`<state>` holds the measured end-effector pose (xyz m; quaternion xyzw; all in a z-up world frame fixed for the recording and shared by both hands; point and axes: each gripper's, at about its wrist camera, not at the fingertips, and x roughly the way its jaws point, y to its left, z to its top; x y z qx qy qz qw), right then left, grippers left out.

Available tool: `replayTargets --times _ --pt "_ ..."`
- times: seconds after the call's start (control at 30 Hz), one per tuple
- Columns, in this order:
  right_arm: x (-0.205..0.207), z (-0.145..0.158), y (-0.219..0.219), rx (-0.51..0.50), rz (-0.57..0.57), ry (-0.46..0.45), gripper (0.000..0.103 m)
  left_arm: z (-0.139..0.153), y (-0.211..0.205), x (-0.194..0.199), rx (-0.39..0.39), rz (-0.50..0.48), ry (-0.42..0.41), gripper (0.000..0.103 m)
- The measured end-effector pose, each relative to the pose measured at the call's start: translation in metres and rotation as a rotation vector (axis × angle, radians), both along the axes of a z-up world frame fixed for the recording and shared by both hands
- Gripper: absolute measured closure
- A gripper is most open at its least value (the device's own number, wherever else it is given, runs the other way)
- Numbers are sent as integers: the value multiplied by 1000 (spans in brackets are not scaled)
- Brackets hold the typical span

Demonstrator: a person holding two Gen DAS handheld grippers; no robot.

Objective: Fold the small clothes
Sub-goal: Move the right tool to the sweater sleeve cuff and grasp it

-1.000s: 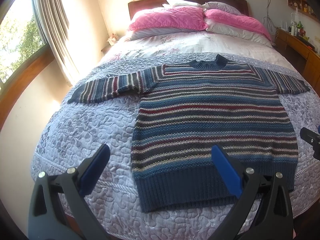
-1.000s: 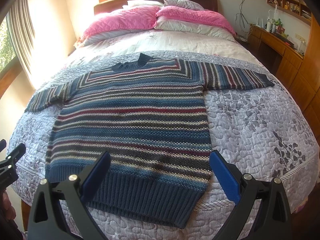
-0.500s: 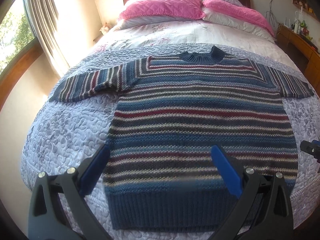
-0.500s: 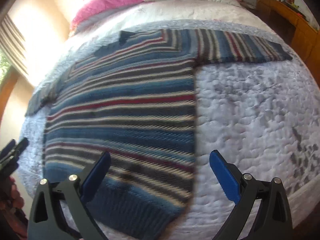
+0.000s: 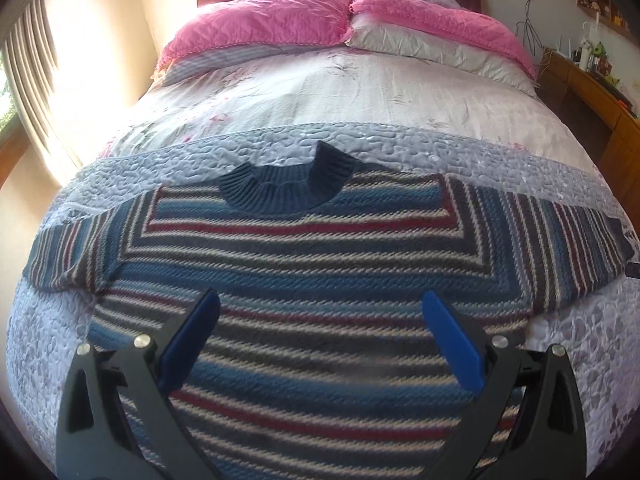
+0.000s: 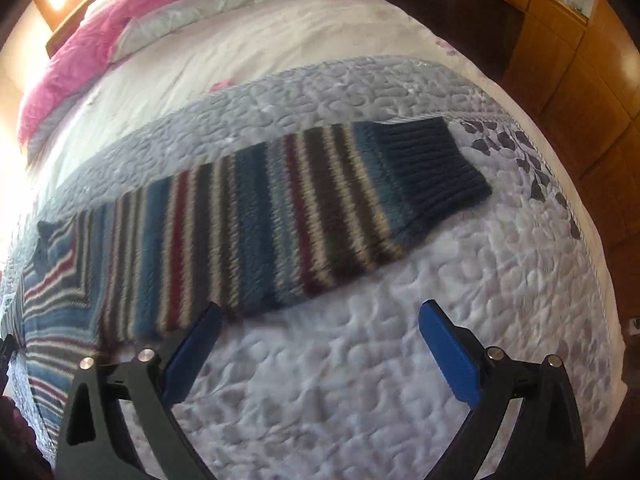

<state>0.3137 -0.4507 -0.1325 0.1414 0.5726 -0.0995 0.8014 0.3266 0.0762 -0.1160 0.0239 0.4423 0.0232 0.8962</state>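
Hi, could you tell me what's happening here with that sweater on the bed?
A person holding a gripper in each hand is about to fold a striped sweater that lies flat on the quilted bedspread, sleeves spread out. The left gripper hangs open over the sweater's body, and the right gripper hangs open near the right sleeve. Neither grips anything, and no fold has been made yet.

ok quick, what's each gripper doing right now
Left gripper: open, empty, above the striped knit sweater.
Right gripper: open, empty, near the sweater's right sleeve.
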Motion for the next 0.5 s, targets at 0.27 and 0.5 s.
replayTargets --times 0.27,0.5 --pt "42 -42 -84 45 -69 49 5 -40 -63 53 -1 -43 50 3" --pt "62 -51 -104 53 -96 5 32 -68 -57 91 14 24 104 3"
